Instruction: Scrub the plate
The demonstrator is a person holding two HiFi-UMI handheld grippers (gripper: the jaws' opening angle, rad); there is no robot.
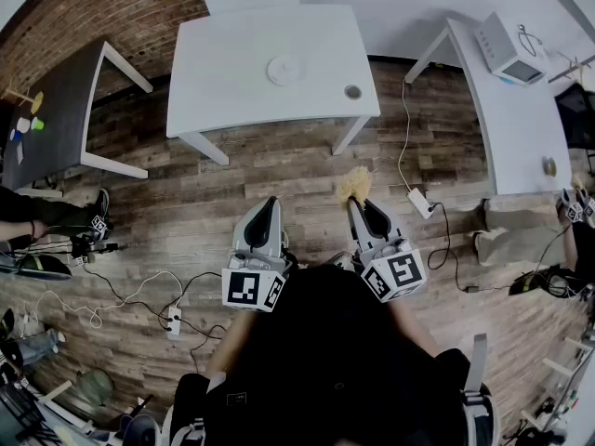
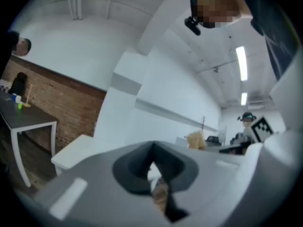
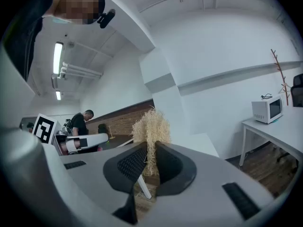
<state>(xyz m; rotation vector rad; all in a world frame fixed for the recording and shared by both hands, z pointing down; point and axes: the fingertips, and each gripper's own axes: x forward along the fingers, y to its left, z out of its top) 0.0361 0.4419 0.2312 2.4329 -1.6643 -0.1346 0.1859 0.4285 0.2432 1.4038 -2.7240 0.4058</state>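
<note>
A white plate [image 1: 283, 70] lies on the white table [image 1: 232, 91] straight ahead, well beyond both grippers. My right gripper [image 1: 362, 208] is shut on a straw-coloured scrub brush [image 1: 352, 185], whose bristles [image 3: 151, 132] stick up between the dark pads. My left gripper [image 1: 264, 214] is held beside it over the wooden floor, jaws closed together with nothing between them; in the left gripper view its fingertips [image 2: 154, 167] meet. Both grippers are raised and tilted up, close to my body.
A small round cup [image 1: 352, 91] sits near the white table's right corner. A dark table [image 1: 56, 110] stands at the left, a long white bench with a microwave [image 1: 507, 49] at the right. Cables and a power strip [image 1: 420, 203] lie on the floor. People stand nearby.
</note>
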